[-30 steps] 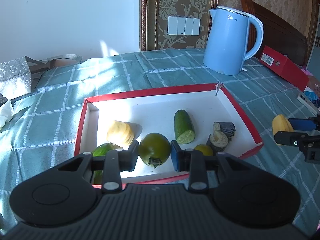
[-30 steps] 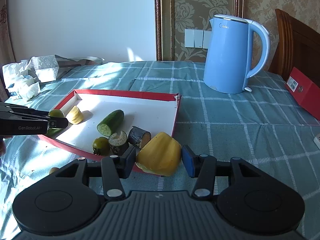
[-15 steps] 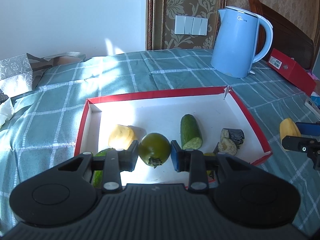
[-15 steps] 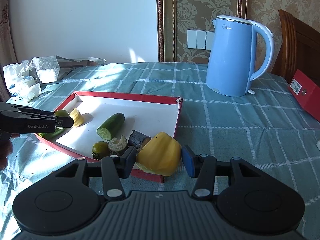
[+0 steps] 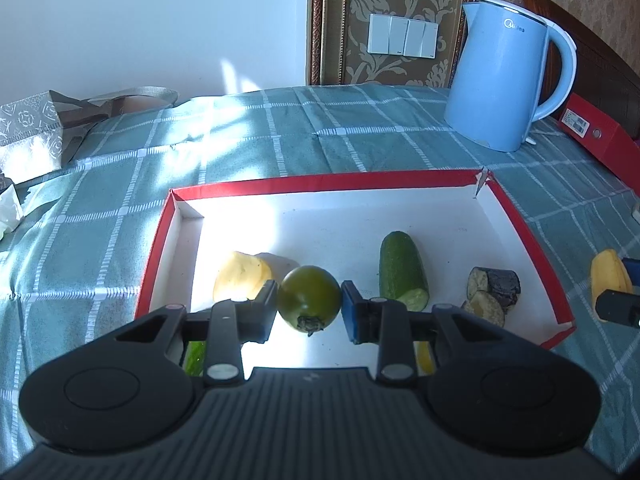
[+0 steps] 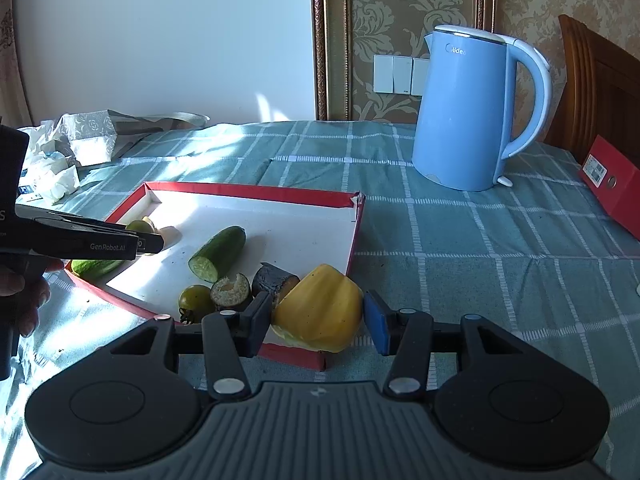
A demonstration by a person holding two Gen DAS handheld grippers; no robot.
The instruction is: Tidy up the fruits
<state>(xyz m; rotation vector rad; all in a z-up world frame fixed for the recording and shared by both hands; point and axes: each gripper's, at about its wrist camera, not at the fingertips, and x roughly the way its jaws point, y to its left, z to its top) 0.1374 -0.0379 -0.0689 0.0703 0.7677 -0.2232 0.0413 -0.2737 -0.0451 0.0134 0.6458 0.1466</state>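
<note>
My left gripper (image 5: 309, 305) is shut on a round green tomato (image 5: 308, 294), held over the near left part of the red-rimmed white tray (image 5: 320, 181). Lying in the tray are a pale yellow chunk (image 5: 242, 276), a cut cucumber (image 5: 402, 272) and dark eggplant pieces (image 5: 494, 286). My right gripper (image 6: 318, 317) is shut on a yellow fruit piece (image 6: 320, 308) over the tray's near right corner (image 6: 292, 356). In the right wrist view the left gripper (image 6: 140, 242) reaches in from the left, and a small green tomato (image 6: 195, 299) lies by the near rim.
A blue kettle (image 6: 468, 112) stands behind the tray on the green checked cloth. A red box (image 6: 612, 184) lies at the far right. Crumpled tissue and a grey bag (image 6: 80, 140) sit at the back left. A person's hand (image 6: 24, 292) holds the left gripper.
The left gripper has carried the green tomato forward, further over the tray. The right gripper has stayed put with the yellow piece.
</note>
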